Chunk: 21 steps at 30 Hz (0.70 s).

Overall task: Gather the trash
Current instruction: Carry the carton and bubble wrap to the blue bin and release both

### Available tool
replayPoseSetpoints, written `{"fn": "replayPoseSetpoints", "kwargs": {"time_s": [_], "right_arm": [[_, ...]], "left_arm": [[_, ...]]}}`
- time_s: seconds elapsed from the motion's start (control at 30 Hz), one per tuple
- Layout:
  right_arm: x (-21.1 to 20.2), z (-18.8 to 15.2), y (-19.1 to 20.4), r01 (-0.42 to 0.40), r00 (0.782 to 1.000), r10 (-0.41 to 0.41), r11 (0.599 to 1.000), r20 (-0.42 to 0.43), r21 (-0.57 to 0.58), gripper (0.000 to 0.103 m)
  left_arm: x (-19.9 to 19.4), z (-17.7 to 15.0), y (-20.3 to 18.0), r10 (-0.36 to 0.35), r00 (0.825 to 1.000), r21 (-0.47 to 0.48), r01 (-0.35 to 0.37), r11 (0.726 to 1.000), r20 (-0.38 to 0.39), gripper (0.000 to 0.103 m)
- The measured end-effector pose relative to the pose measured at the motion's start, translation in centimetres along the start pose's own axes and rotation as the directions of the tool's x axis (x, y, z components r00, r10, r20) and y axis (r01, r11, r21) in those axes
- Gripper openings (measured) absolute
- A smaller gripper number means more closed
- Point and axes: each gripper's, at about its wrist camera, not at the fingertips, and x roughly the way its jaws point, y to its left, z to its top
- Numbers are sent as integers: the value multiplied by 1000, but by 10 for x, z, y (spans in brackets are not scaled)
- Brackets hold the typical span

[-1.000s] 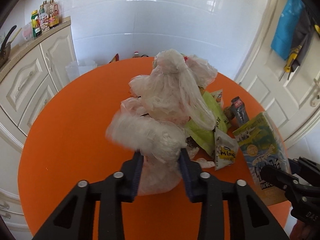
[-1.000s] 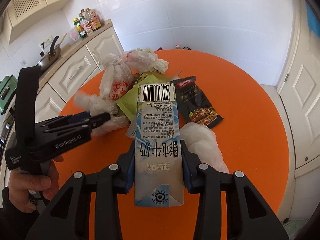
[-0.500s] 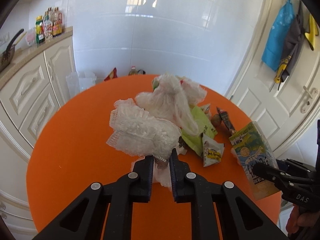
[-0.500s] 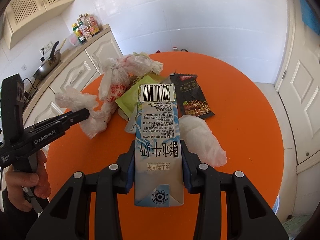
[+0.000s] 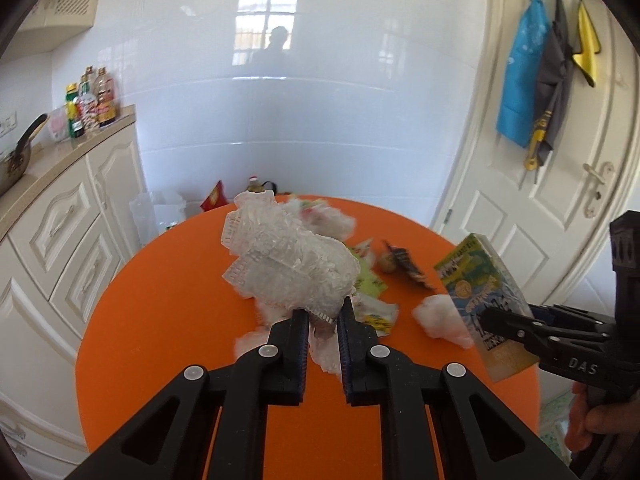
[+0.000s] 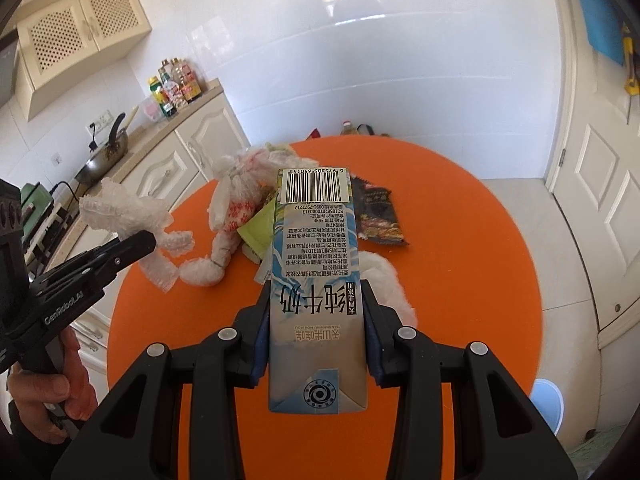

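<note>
While clamped on crinkled plastic (image 5: pixel 292 272), left claw (image 5: pixel 323 320); right claw (image 6: pixel 316 312) tight around "纯牛奶" carton (image 6: pixel 316 280), barcode upward.

The milk carton (image 6: pixel 316 280) carries a barcode numbered 6 975305 650141 and "TIANSHAN MOU HOU"; left gripper (image 6: pixel 136 246) reads "GenRobot.AI"; right gripper (image 5: pixel 496 318) reads "DAS"

My left wrist camera looks forward over the orange table (image 5: pixel 168 304) from close above; my right wrist camera faces likewise. Both share the tabletop and the cabinets (image 6: pixel 188 148).
</note>
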Motion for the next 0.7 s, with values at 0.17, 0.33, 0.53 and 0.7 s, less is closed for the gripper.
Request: {"fn": "replayPoseSetpoints", "kwargs": {"time_s": [0.17, 0.33, 0.53, 0.7], "right_arm": [[-35, 1, -27, 36, 997, -40, 998, 69, 58, 39], [-86, -8, -79, 122, 980, -144, 980, 139, 156, 39], [-149, -43, -164, 273, 933, -330, 909, 143, 315, 39], [-173, -93, -240, 393, 888, -458, 802, 40, 450, 39]], "left_arm": [[-21, 10, -34, -91, 996, 50, 90, 995, 17, 10], [-22, 18, -88, -219, 976, 133, 216, 967, 11, 10], [-7, 7, -172, -394, 913, 222, 407, 886, -104, 10], [30, -30, -253, -487, 812, 228, 565, 793, -320, 10]]}}
